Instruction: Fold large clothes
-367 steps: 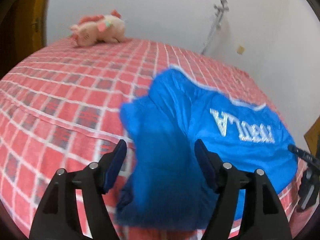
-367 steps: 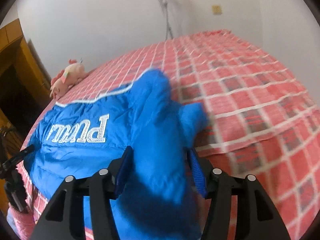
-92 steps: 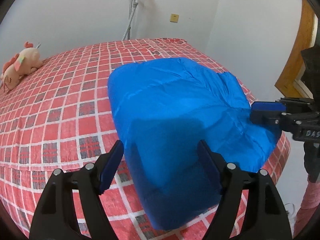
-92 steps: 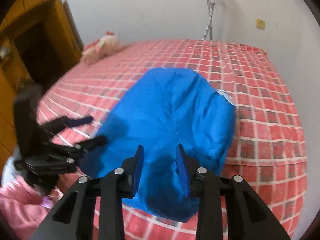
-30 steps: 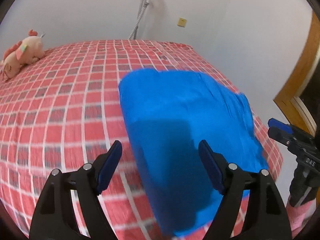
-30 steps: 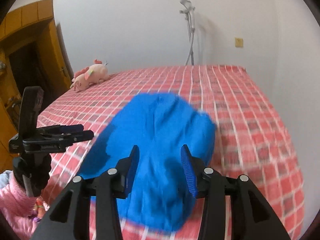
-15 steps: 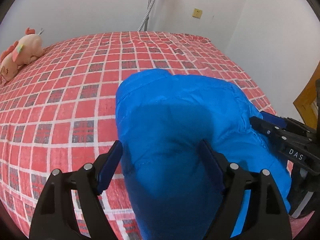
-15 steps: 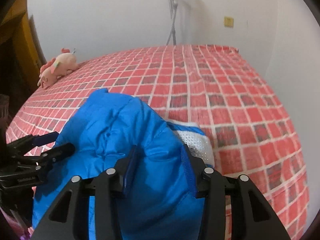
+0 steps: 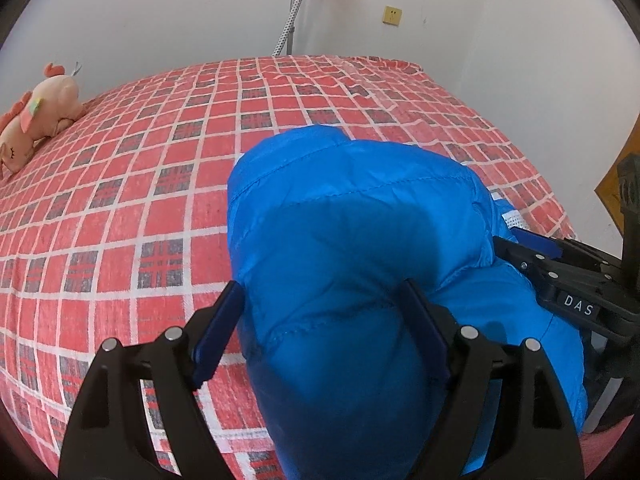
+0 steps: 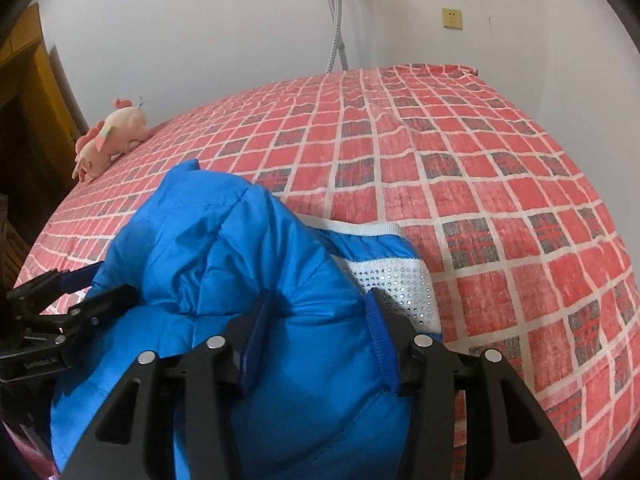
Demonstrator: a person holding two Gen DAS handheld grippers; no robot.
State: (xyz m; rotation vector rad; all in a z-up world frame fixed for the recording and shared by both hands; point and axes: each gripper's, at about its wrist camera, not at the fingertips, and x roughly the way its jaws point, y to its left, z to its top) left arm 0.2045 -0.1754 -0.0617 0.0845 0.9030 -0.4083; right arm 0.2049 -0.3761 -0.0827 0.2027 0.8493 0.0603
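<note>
We see a bed [image 9: 120, 208] covered by a red sheet checked with white lines and grey plaid squares, its cloth slightly rippled toward the far end. It stands against white walls [image 10: 200, 20], and a grey-white hose on a rail [image 10: 336, 16] runs down the far wall to the bed's edge. A yellowish wall socket [image 9: 392, 15] sits to the right of that hose. A wooden door frame [image 10: 28, 80] shows at the left edge of the right wrist view, and a strip of wood [image 9: 618, 172] at the right edge of the left wrist view. A pink plush toy [image 9: 36, 112] lies on its side at the far left part of the bed, well apart from the garment. We see no containers in either view.

The blue padded jacket [image 9: 360, 240] lies bunched in a thick mound on the near edge of the bed, with quilting seams across it. A white perforated lining patch and a white trim [image 10: 394, 280] show at its right side.

Our left tongs [image 9: 320, 332] stand wide apart with a bulky fold of the jacket filling the gap between the blue pads, which press into the fabric. Our right tongs [image 10: 318, 332] are set narrower and likewise have a fold of the jacket between the pads, the cloth puckering at the left pad. Each of the tongs also appears in the other's view, at the jacket's side.
</note>
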